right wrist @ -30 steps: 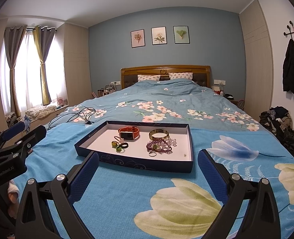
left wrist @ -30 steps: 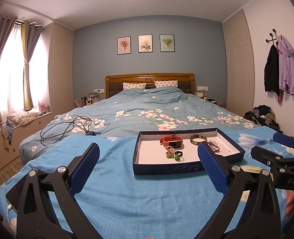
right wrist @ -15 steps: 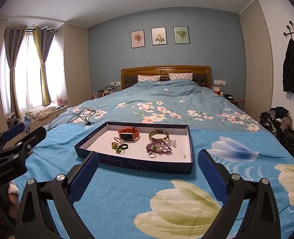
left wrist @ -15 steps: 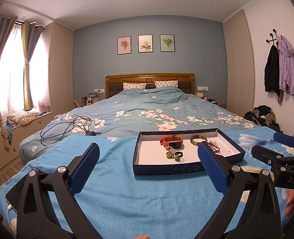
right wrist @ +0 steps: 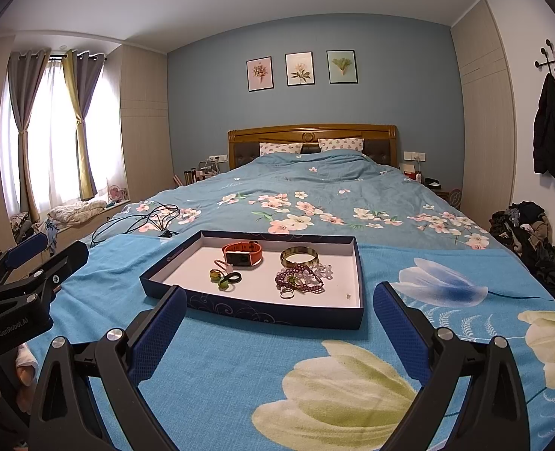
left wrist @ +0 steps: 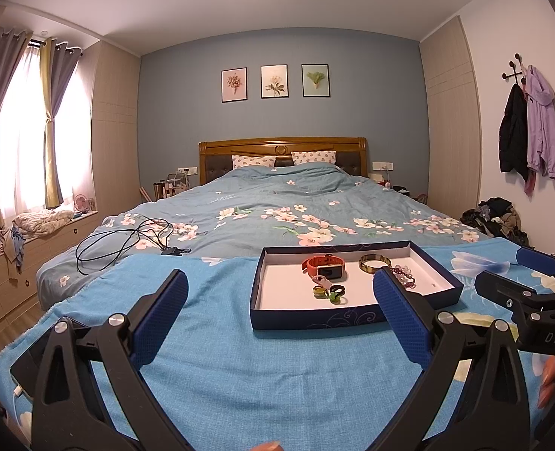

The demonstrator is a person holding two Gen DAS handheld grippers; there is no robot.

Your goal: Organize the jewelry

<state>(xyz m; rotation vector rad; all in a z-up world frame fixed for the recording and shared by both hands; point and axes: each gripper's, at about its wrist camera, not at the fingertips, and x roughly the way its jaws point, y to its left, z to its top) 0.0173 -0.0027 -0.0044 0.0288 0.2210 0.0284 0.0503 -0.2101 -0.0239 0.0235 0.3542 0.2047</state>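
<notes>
A dark blue tray (right wrist: 277, 315) with a white floor lies on a blue towel on the bed; it also shows in the left wrist view (left wrist: 315, 321). In it lie an orange watch (right wrist: 243, 254), a gold bangle (right wrist: 299, 256), a purple bead bracelet (right wrist: 300, 280), small rings (right wrist: 225, 280) and a silver ring (right wrist: 287, 293). My left gripper (left wrist: 277, 317) is open and empty, short of the tray's front left. My right gripper (right wrist: 277, 329) is open and empty, just before the tray's front wall.
A black cable (left wrist: 127, 240) lies on the floral duvet to the left of the tray. The blue flowered towel (right wrist: 315, 383) covers the foot of the bed. Clothes are piled on the floor at right (right wrist: 529, 233). A window bench stands at left (left wrist: 44, 221).
Both grippers have crept slightly forward toward the tray. Nothing in the tray has moved and both stay open.
</notes>
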